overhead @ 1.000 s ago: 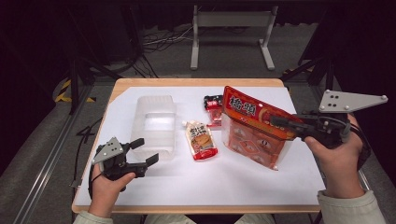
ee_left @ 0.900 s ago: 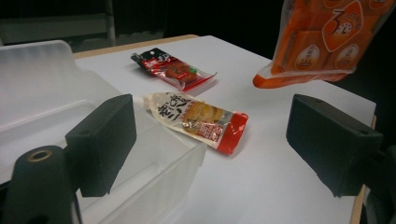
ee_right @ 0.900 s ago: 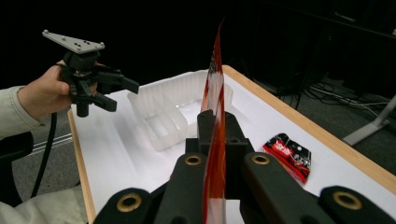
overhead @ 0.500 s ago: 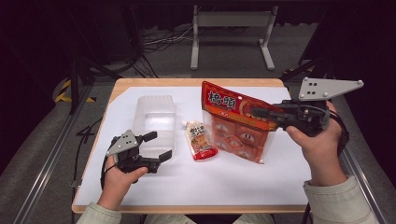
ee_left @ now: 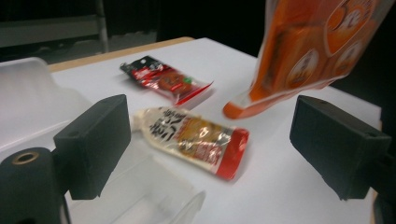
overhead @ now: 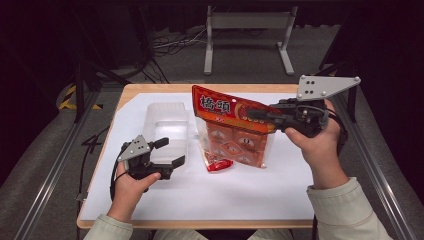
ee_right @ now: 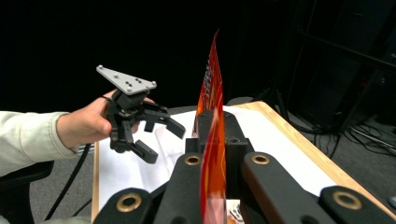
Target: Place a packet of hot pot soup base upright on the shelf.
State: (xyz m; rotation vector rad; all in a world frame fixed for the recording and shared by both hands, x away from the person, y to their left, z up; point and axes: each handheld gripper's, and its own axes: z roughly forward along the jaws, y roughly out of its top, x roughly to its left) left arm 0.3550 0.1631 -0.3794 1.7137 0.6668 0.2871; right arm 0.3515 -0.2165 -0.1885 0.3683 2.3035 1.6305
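Observation:
My right gripper (overhead: pixel 256 114) is shut on the top edge of a big orange snack bag (overhead: pixel 232 135), which hangs above the middle of the table. Seen edge-on, the bag (ee_right: pixel 212 154) runs between the shut jaws. My left gripper (overhead: pixel 171 152) is open at the front left, beside a clear plastic box (overhead: pixel 167 125). Its jaws have just been closing a little, with nothing between them. Past its jaws lie a cream-and-red pouch (ee_left: pixel 191 140) and a small red-and-black packet (ee_left: pixel 163 81). The orange bag (ee_left: pixel 308 51) hangs beyond them. From above, the bag hides most of the pouch (overhead: pixel 217 164).
A white sheet covers the wooden table (overhead: pixel 250 200). The clear box (ee_left: pixel 32 102) lies close to the left jaw. From the right gripper view, the left gripper (ee_right: pixel 164 142) is held in a hand off to the left. Dark floor, cables and a metal stand (overhead: pixel 247 30) lie beyond the table.
The right gripper has carried the orange bag leftward and a bit higher, so it now hangs over the small packets. The left hand has shifted right, toward the clear box.

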